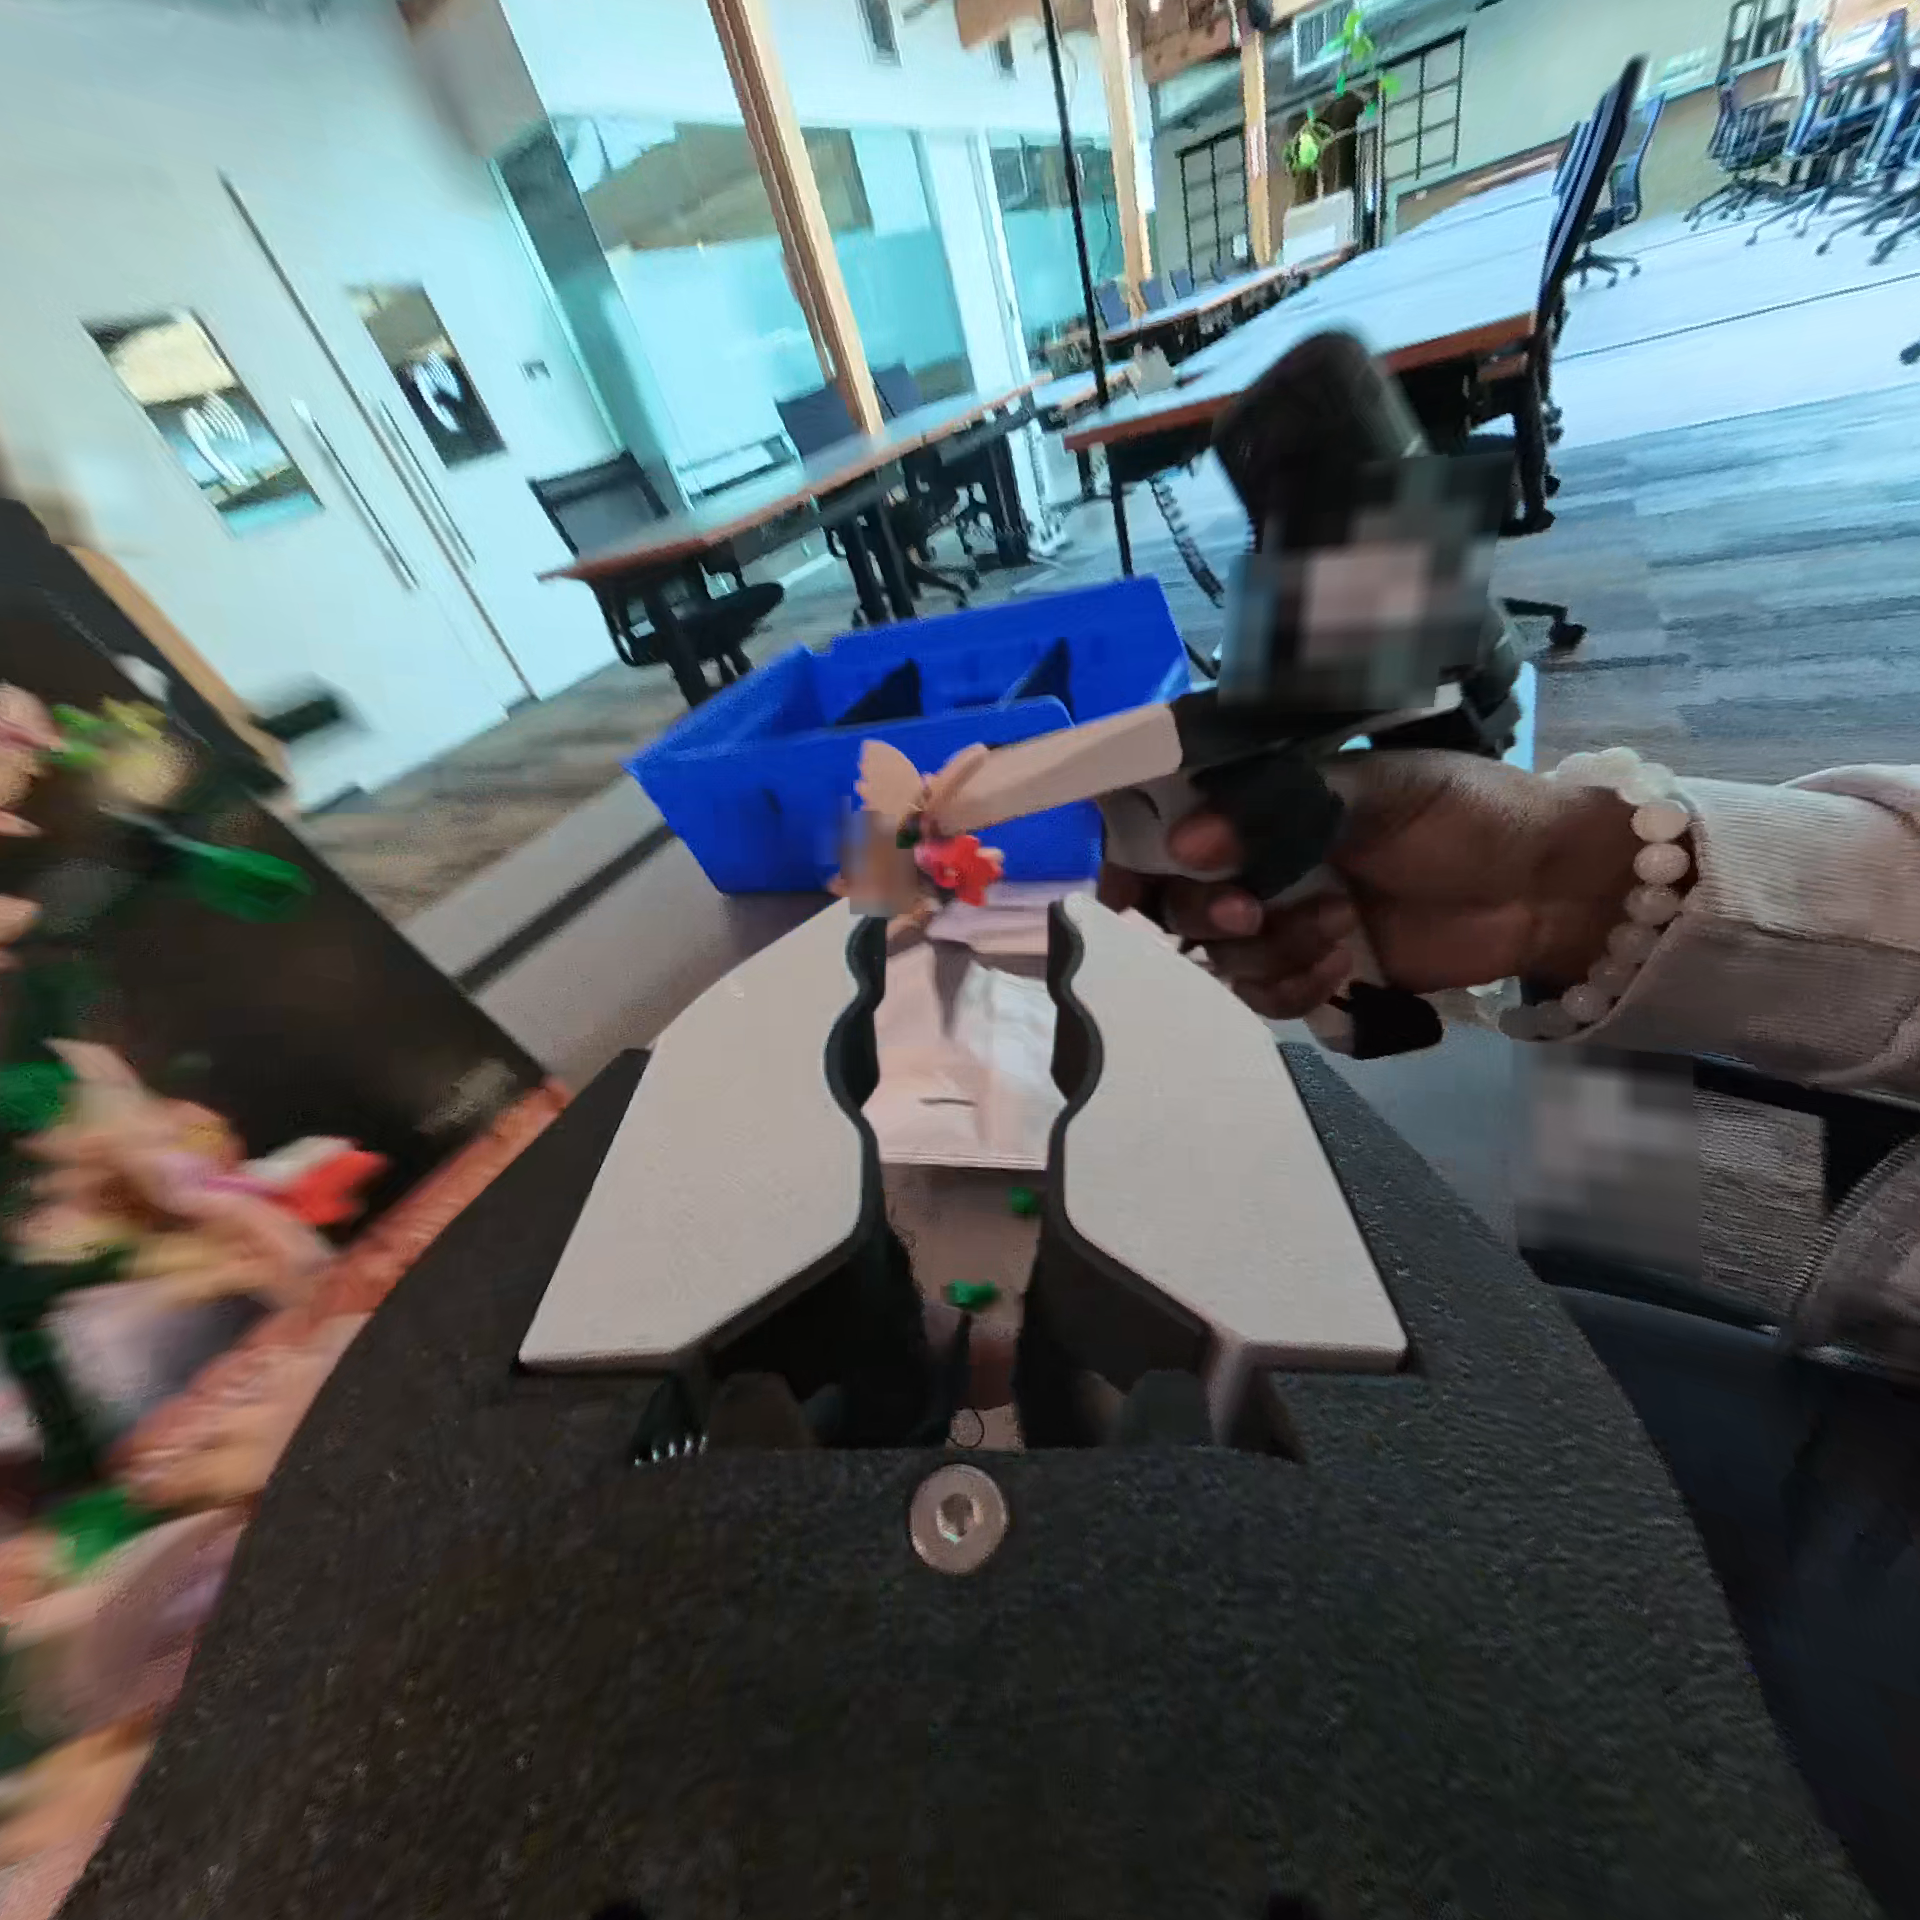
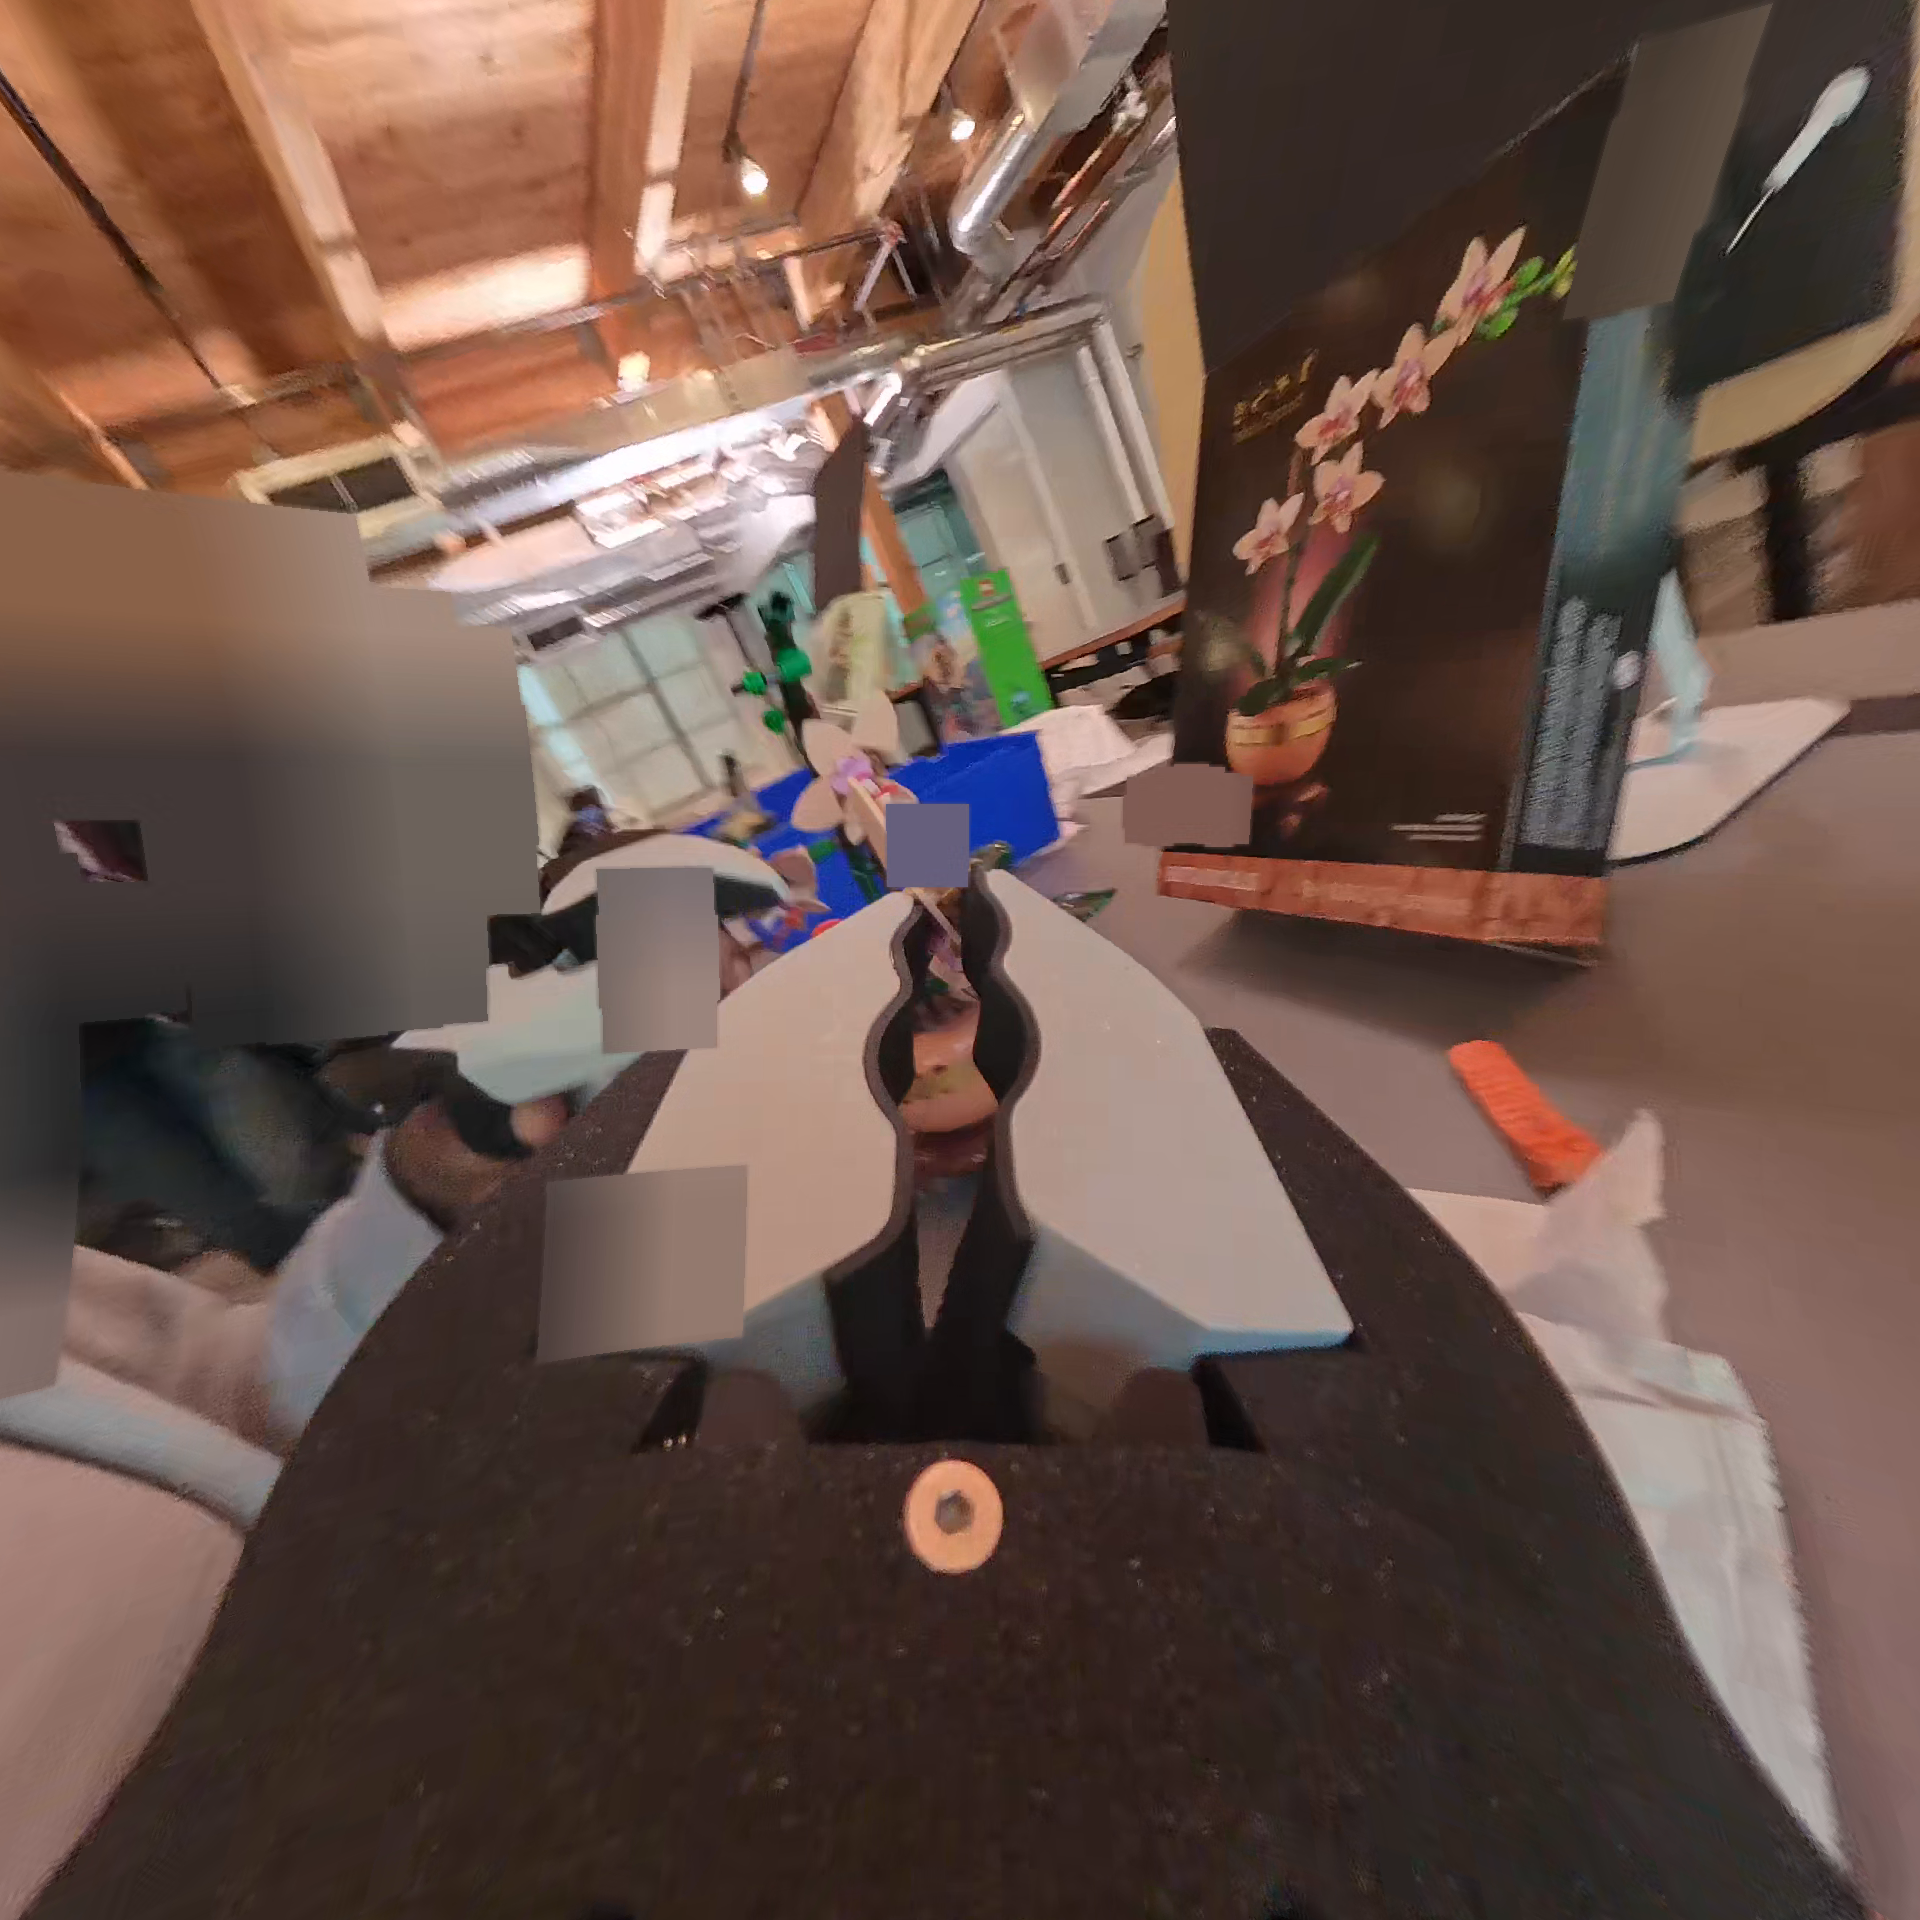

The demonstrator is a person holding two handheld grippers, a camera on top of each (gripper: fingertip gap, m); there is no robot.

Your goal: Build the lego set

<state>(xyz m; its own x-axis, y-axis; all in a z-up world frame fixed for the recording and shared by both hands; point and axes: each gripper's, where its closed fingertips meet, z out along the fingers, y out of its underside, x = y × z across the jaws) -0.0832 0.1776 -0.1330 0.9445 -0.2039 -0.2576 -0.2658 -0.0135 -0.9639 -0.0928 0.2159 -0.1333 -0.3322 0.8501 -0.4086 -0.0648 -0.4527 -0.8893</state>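
Mosaic patches hide part of the flower piece (image 1: 940,821) clamped by the right gripper (image 1: 961,795), frame centre. Left gripper (image 1: 966,935) is parted, empty. One blue bin (image 1: 790,769) is counted.

— What am I seeing carrying everything?

— I'm looking at a flat grey table (image 2: 1299,997). A blue plastic bin (image 1: 914,748) is sitting on its far part.

— And nearer?

— A tall dark cardboard box printed with pink orchids (image 2: 1392,623) is standing upright on the table. An orange ridged flat tool (image 2: 1522,1112) is lying near a crumpled white paper bag (image 2: 1621,1382). In the left wrist view, small green bricks (image 1: 971,1294) are lying beside another pale paper bag (image 1: 966,1049).
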